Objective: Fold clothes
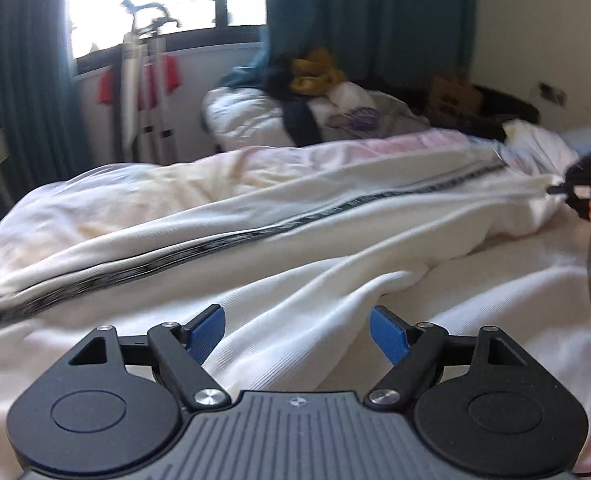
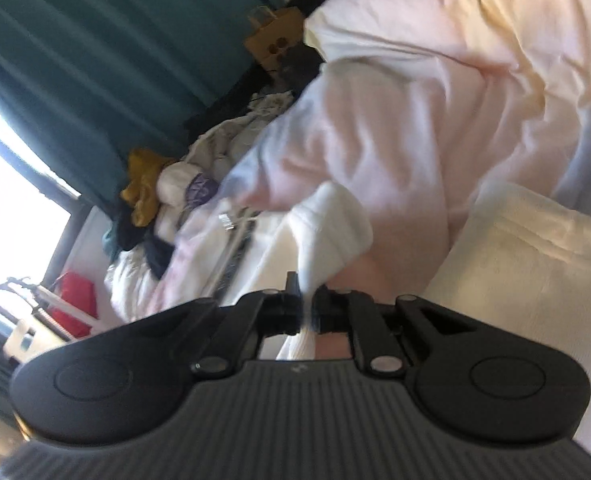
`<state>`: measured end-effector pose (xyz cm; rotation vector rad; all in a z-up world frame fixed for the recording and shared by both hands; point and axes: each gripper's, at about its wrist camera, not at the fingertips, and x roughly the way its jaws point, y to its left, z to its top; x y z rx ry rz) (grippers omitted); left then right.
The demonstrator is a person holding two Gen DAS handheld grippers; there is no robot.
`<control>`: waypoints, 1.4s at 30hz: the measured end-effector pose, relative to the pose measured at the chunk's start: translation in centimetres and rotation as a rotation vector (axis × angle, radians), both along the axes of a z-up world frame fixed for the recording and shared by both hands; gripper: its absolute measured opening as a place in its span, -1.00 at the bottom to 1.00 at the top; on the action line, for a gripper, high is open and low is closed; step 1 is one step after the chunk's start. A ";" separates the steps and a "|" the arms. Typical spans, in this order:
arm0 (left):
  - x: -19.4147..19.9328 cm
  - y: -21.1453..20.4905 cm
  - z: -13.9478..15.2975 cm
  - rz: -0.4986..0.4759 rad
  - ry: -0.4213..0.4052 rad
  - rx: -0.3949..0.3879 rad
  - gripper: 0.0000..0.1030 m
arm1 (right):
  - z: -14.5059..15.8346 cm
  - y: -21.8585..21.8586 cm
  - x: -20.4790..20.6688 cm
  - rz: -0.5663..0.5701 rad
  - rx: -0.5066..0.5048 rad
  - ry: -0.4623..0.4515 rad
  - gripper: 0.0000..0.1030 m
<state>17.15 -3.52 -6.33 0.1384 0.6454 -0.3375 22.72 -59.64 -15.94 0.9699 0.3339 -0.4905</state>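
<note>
A white zip-up jacket (image 1: 279, 216) with a dark zipper lies spread across the bed. My left gripper (image 1: 297, 330) is open and empty, its blue pads just above the jacket's near white fabric. My right gripper (image 2: 306, 308) is shut on a bunched end of the white jacket (image 2: 327, 224) and holds it up. The right gripper also shows at the far right of the left wrist view (image 1: 587, 190), pinching the jacket's far end. The zipper pull (image 2: 227, 220) shows in the right wrist view.
A pile of other clothes (image 1: 315, 96), yellow, dark and white, lies at the far end of the bed. A pink-white duvet (image 2: 435, 92) covers the bed. A cardboard box (image 1: 453, 94) stands near the wall. Teal curtains (image 1: 371, 12) and a window are behind.
</note>
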 end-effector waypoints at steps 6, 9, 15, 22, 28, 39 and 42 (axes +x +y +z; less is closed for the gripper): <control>-4.1 5.0 2.4 0.123 0.022 -0.037 0.60 | 2.3 4.4 -5.5 0.038 -0.021 0.015 -0.74; -5.9 7.6 3.8 0.193 0.053 -0.063 0.59 | 2.6 6.7 -8.9 0.056 -0.016 0.029 -0.74; -9.4 12.3 7.0 0.262 0.063 -0.103 0.62 | 3.1 7.6 -15.2 -0.013 -0.065 0.087 -0.71; -14.5 17.7 7.4 0.381 0.049 -0.186 0.69 | 0.6 6.2 -20.2 -0.164 0.028 0.152 0.00; -15.6 20.5 7.3 0.475 0.072 -0.288 0.70 | -0.2 6.3 -22.2 -0.313 0.071 0.163 0.52; -14.5 21.5 5.8 0.613 0.134 -0.308 0.73 | -5.9 3.5 -27.0 -0.577 0.384 -0.059 0.54; -14.1 21.8 5.4 0.641 0.141 -0.312 0.74 | -6.7 2.7 -25.6 -0.525 0.379 -0.095 0.51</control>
